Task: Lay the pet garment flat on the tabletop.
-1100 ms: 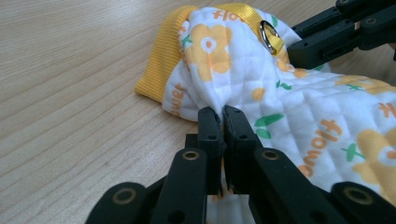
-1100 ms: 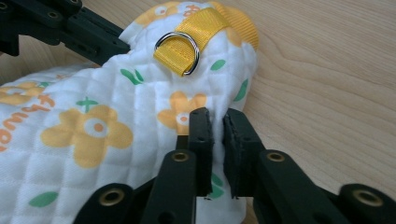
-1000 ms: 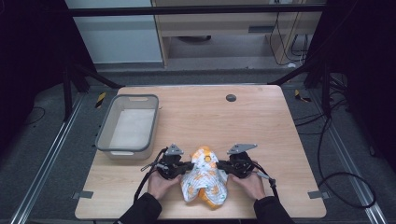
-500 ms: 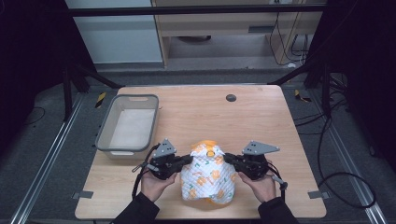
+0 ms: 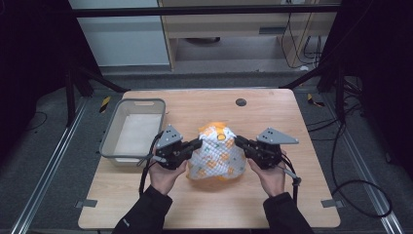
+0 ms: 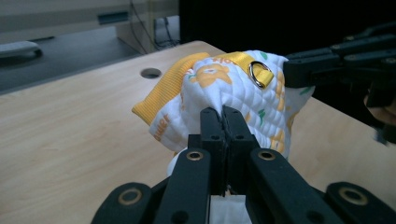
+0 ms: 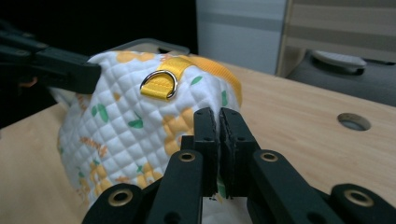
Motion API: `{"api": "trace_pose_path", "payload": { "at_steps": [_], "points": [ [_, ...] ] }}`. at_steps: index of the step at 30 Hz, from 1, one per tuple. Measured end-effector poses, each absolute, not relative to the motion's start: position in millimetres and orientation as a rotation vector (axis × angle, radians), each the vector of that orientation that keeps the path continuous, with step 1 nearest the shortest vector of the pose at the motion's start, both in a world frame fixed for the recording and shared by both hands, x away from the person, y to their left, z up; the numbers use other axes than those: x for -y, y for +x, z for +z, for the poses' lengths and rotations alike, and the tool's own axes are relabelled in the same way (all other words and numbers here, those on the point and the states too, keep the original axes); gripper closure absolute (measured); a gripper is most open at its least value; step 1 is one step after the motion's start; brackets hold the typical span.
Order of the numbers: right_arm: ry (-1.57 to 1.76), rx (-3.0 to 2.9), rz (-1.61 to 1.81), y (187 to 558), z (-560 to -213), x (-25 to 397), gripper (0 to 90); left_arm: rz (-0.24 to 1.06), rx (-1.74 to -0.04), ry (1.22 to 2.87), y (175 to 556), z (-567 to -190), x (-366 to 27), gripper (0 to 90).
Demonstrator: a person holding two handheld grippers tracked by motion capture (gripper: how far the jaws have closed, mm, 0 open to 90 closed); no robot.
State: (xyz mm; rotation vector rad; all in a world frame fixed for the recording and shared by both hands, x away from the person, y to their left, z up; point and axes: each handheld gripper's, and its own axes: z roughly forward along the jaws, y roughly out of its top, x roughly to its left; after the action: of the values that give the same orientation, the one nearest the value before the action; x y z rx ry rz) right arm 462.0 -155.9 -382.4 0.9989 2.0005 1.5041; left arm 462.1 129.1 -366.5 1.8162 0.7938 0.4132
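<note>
The person is holding a quilted white bag point(image 5: 216, 158) (orange and green prints, an orange band along its top) between both tools, near the table's point(image 5: 302, 204) front edge. The left gripper point(image 5: 197, 144) is pinching a fold of the fabric on the bag's left side, jaws pressed together on it; the right gripper point(image 5: 238, 141) is clamping the opposite side likewise. A metal D-ring point(image 6: 259, 73) is sitting on the orange strap. A grey bin point(image 5: 110, 141) is standing just left of the left gripper.
</note>
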Motion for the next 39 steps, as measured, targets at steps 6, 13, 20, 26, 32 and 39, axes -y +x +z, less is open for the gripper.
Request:
{"api": "trace_pose_path", "payload": {
  "at_steps": [6,13,20,26,32,39],
  "points": [
    [1.091,-1.817,1.427,504,-392,144,76.0,0.518,-0.944,1.706,503,-372,-119,77.2],
    [1.104,-1.829,1.290,516,-397,152,60.1,0.582,-1.034,1.677,515,-380,-144,46.4],
    [1.054,-1.873,1.292,494,-390,174,49.4,0.567,-1.020,1.729,499,-386,-171,39.3],
    [1.057,-1.970,1.294,468,-403,197,42.1,0.546,-1.014,1.817,475,-406,-184,35.8],
    [1.074,-2.053,1.274,457,-427,203,37.9,0.517,-0.989,1.867,460,-431,-185,34.0],
    [1.097,-2.158,1.211,453,-463,195,36.0,0.475,-0.982,1.971,457,-460,-172,32.6]
  ]
}}
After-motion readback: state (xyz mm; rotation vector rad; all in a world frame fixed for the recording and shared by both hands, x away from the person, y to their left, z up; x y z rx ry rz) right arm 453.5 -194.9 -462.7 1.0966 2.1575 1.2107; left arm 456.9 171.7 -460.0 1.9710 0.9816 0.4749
